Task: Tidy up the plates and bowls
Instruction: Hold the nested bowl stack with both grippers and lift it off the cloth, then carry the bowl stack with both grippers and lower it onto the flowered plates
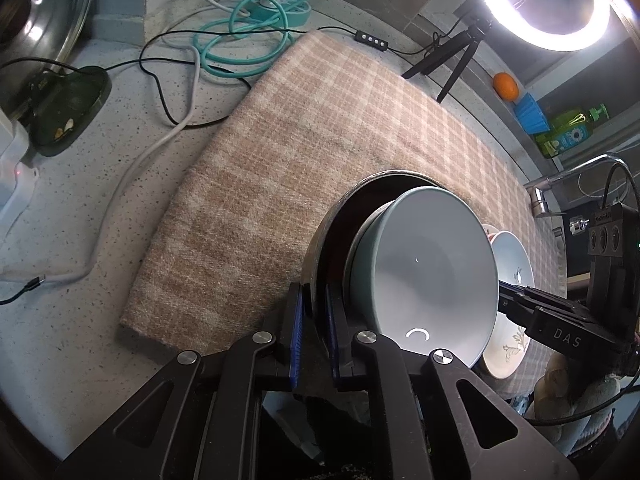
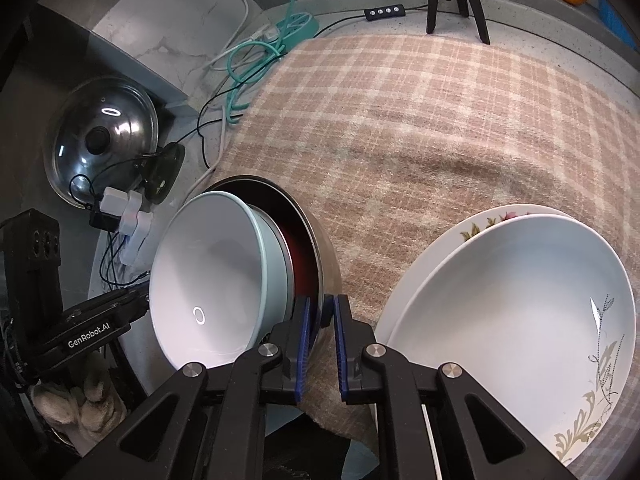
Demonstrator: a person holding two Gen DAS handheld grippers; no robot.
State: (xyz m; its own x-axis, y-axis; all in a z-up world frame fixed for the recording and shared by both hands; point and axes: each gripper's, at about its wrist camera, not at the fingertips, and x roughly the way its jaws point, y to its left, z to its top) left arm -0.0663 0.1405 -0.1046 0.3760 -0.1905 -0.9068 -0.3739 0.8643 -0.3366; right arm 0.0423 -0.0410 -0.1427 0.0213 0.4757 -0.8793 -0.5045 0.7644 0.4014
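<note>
A: L gripper?
B: We've got it clamped on the rim of the steel bowl, pale bowl nested inside.
A: R gripper?
B: We pinch the same rim, opposite side. Both sit on the plaid cloth, white plates stacked just beside.

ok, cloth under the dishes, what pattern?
Pink-beige and cream plaid on the cloth; clearest in the right wrist view.

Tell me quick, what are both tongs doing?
Left tongs: shut on the metal bowl rim.
Right tongs: shut on the same metal bowl rim.
</note>
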